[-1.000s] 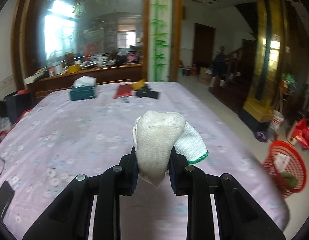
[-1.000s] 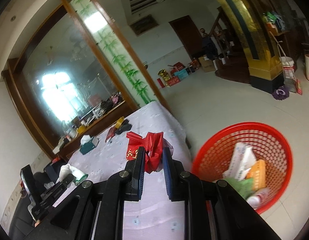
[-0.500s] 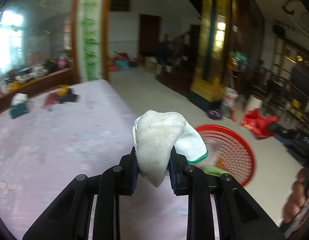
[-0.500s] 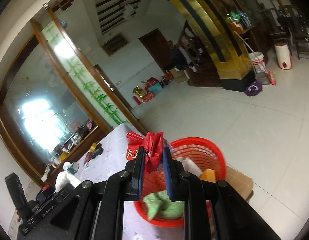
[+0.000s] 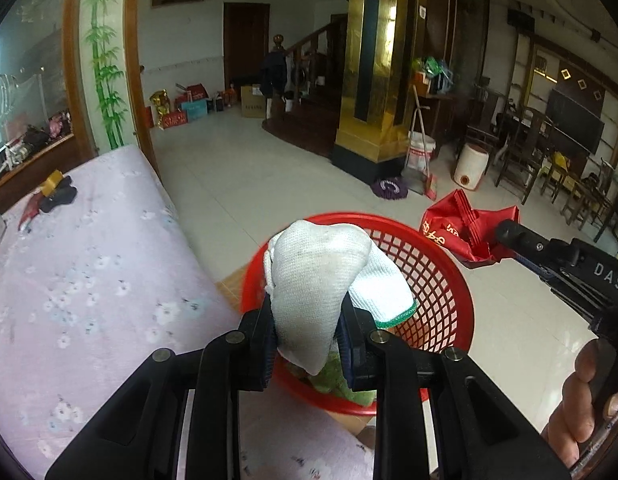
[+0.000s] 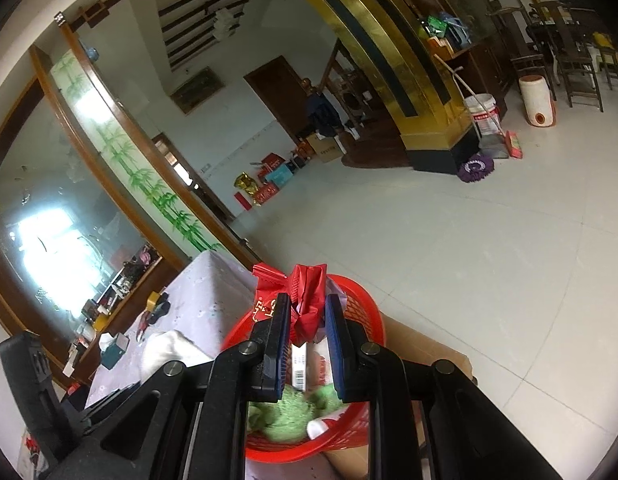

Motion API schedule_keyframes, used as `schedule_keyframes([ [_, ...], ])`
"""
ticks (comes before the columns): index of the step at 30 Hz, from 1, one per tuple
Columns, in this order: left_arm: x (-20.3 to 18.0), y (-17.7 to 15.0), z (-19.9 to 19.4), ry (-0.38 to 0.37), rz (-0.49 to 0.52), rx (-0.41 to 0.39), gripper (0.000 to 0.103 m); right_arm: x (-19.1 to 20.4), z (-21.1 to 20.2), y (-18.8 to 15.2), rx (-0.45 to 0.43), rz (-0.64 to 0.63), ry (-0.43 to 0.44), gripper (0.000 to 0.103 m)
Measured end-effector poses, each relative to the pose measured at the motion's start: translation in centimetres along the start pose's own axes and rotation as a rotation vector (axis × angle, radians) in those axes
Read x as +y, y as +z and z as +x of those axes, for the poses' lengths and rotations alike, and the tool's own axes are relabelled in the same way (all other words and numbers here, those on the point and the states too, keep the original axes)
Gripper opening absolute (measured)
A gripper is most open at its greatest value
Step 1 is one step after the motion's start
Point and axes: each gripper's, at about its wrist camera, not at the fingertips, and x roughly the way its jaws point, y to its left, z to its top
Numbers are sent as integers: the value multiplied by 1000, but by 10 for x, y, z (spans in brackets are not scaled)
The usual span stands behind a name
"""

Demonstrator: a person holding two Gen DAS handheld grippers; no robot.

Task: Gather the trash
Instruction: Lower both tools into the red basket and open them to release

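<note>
Both hands hover over the red mesh basket (image 5: 441,280) on the floor beside the bed (image 5: 89,280). The left hand-held gripper (image 5: 309,332) pinches a white knit glove (image 5: 321,276) with a green cuff; the right hand-held gripper (image 6: 307,320) clamps a crumpled red wrapper (image 6: 305,296). Green and white rubbish lies inside the basket.

Off to my left lies the bed's lilac flowered cover (image 5: 89,280), and at its far end I see a yellow tape roll (image 5: 52,179) on some dark items. Ahead of me, across the pale tiled floor (image 5: 245,184), a gold pillar (image 5: 373,80) rises, with a white bucket (image 5: 420,152) and a purple mop head (image 5: 389,188) at its foot. Boxes (image 5: 251,102) sit by the far wall.
</note>
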Motion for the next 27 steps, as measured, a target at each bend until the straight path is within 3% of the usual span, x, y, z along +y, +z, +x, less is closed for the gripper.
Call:
schedule_keyframes([
  [12,-10,-6,29,19,22,29,24,-8,31,-6,55,-4,-33,19],
  [27,-6,-7,37,32,29,19,25,3,55,-10,88,-31,-63,21],
])
